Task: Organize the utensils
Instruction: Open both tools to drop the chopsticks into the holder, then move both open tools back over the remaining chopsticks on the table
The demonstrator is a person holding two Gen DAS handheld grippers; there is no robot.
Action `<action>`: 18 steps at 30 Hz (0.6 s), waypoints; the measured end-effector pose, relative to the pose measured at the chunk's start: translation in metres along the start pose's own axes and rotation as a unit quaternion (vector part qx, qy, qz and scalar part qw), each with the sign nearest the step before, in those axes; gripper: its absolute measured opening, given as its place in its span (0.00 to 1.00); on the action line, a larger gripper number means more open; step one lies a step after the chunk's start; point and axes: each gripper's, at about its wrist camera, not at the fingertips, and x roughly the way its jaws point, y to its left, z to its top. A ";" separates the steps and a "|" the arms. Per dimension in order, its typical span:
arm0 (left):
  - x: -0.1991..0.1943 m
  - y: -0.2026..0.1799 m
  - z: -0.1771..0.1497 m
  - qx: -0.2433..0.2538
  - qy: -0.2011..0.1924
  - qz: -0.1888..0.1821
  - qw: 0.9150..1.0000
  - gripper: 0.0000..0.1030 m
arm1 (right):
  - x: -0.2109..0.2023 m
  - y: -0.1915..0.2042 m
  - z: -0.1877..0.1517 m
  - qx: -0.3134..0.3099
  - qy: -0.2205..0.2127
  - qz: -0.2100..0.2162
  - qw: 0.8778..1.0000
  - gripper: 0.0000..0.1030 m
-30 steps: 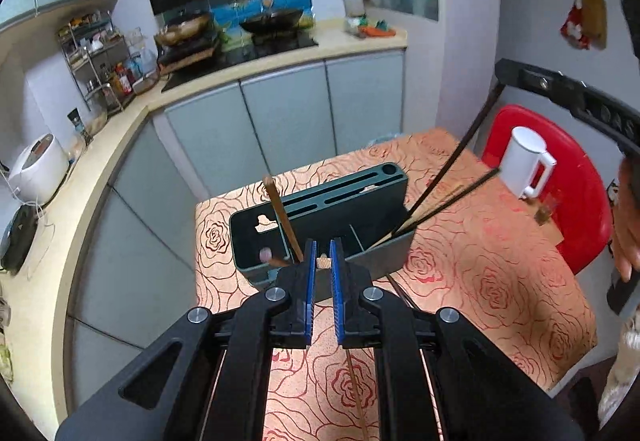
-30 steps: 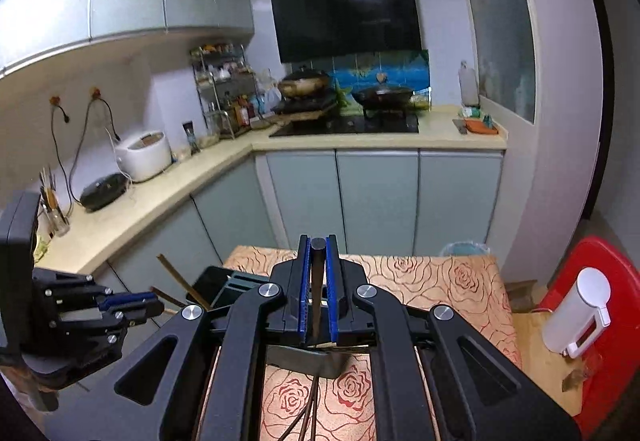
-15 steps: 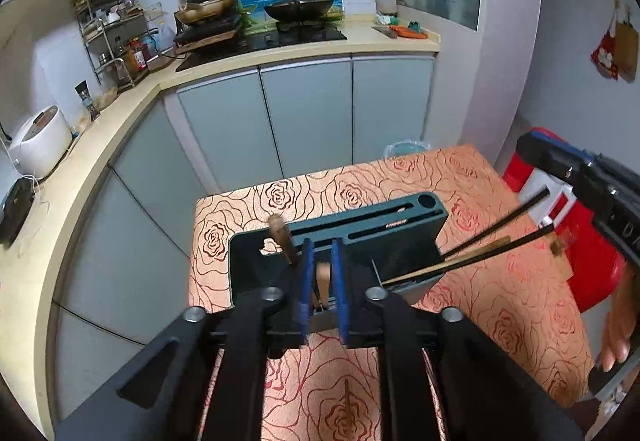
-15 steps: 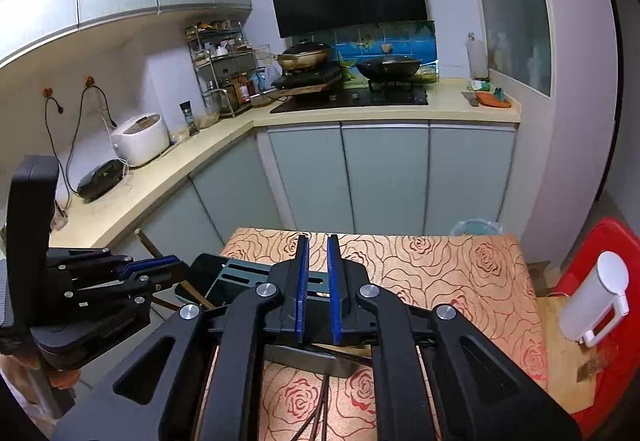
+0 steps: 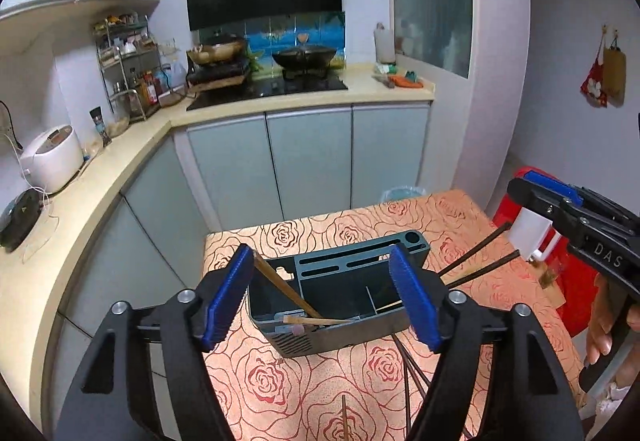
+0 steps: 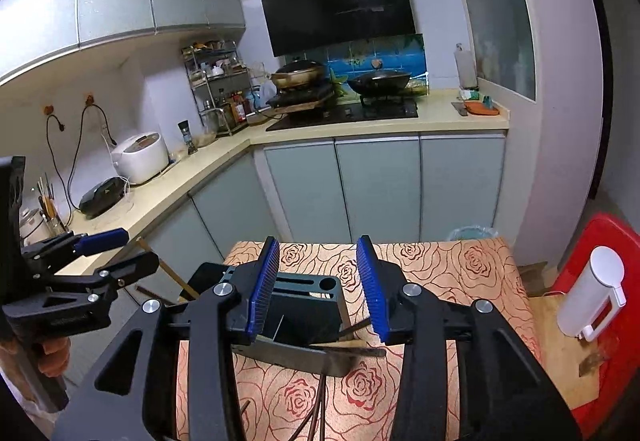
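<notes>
A dark grey utensil holder (image 5: 340, 293) stands on the rose-patterned table (image 5: 360, 225). Wooden chopsticks (image 5: 280, 287) lean in its left compartment. Dark chopsticks (image 5: 476, 255) stick out of its right side. My left gripper (image 5: 320, 251) hovers just before the holder, its jaws opening with nothing pressed between the pads. My right gripper (image 6: 318, 241) is also above the holder (image 6: 304, 305), its jaws opening and empty. Each gripper shows in the other's view: the right gripper (image 5: 532, 187) at the right edge, the left gripper (image 6: 136, 249) at the left.
Loose dark chopsticks (image 5: 408, 373) and a wooden one (image 5: 344, 417) lie on the table near me. A white dispenser (image 6: 592, 293) stands on a red stool (image 6: 600, 241) to the right. Grey cabinets (image 5: 308, 161) and a counter with a rice cooker (image 5: 52, 157) lie beyond.
Both grippers went from shut to open. The left let go of the wooden chopsticks, now resting in the holder; the right let go of the dark chopsticks, which now lean out of the holder.
</notes>
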 end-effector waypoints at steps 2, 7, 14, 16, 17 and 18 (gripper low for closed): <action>-0.006 -0.003 -0.004 0.006 -0.008 0.002 1.000 0.69 | -0.007 0.001 -0.005 -0.004 -0.005 -0.001 1.000 0.38; -0.018 -0.005 -0.024 0.009 -0.021 0.007 1.000 0.70 | -0.024 -0.002 -0.019 -0.004 -0.015 0.000 1.000 0.38; -0.028 -0.002 -0.068 0.005 -0.025 0.020 0.999 0.70 | -0.051 -0.007 -0.054 -0.015 -0.028 -0.016 0.999 0.38; -0.028 0.000 -0.087 0.002 -0.018 0.020 1.000 0.70 | -0.057 -0.008 -0.068 -0.021 -0.029 -0.024 0.999 0.38; -0.028 0.000 -0.094 0.000 -0.014 0.020 1.000 0.70 | -0.060 -0.009 -0.078 -0.025 -0.029 -0.028 0.999 0.38; -0.028 0.002 -0.102 -0.003 -0.010 0.019 1.000 0.70 | -0.062 -0.010 -0.087 -0.028 -0.027 -0.032 0.999 0.38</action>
